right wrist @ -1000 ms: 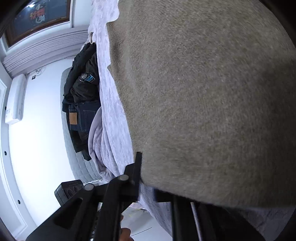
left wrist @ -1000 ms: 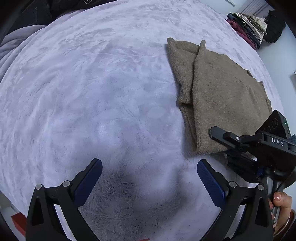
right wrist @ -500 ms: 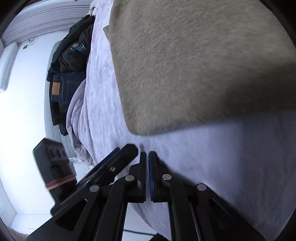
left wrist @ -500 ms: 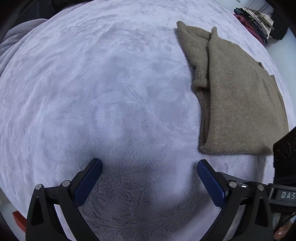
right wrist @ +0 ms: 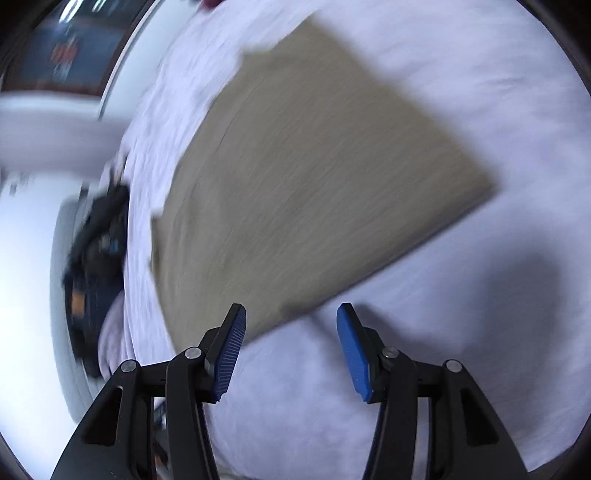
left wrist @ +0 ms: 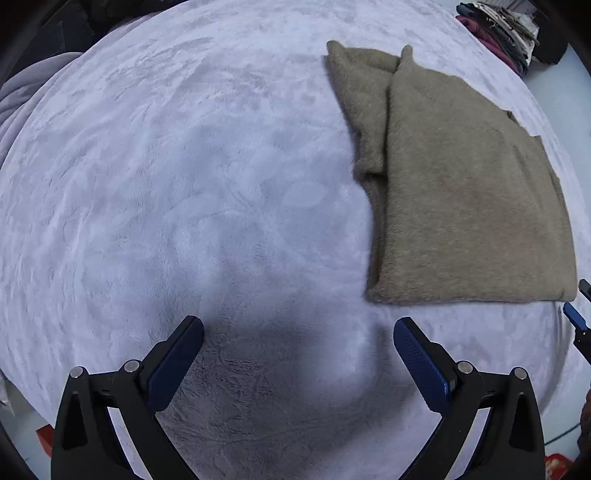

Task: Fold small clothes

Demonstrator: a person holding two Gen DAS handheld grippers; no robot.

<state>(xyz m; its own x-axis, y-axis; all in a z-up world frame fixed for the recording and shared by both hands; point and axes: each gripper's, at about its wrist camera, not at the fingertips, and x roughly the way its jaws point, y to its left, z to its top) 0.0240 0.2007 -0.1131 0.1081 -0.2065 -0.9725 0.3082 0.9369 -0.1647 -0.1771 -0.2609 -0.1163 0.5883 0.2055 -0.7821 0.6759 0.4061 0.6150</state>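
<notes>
A tan knitted garment (left wrist: pixel 461 192) lies folded into a flat rectangle on the pale lavender blanket (left wrist: pixel 166 166), right of centre in the left wrist view. My left gripper (left wrist: pixel 297 325) hovers open over bare blanket, just short of the garment's near-left corner, with nothing between its fingers. In the blurred right wrist view the same garment (right wrist: pixel 314 177) lies ahead. My right gripper (right wrist: pixel 291 310) is above the blanket (right wrist: pixel 461 332) just short of the garment's near edge, and its jaws are opening with nothing held between them. One of its blue fingertips (left wrist: pixel 573 315) shows at the right edge of the left wrist view.
A stack of folded clothes (left wrist: pixel 498 29) sits beyond the bed's far right corner. Bunched grey bedding (left wrist: pixel 22 96) lies at the left edge. Dark clothes (right wrist: pixel 96 258) hang off the bed's side. The blanket falls away at the near edge.
My right gripper drew back from under the garment's edge, rose, and its shut jaws parted. It slid to the right edge of the left wrist view, and the garment now lies flat.
</notes>
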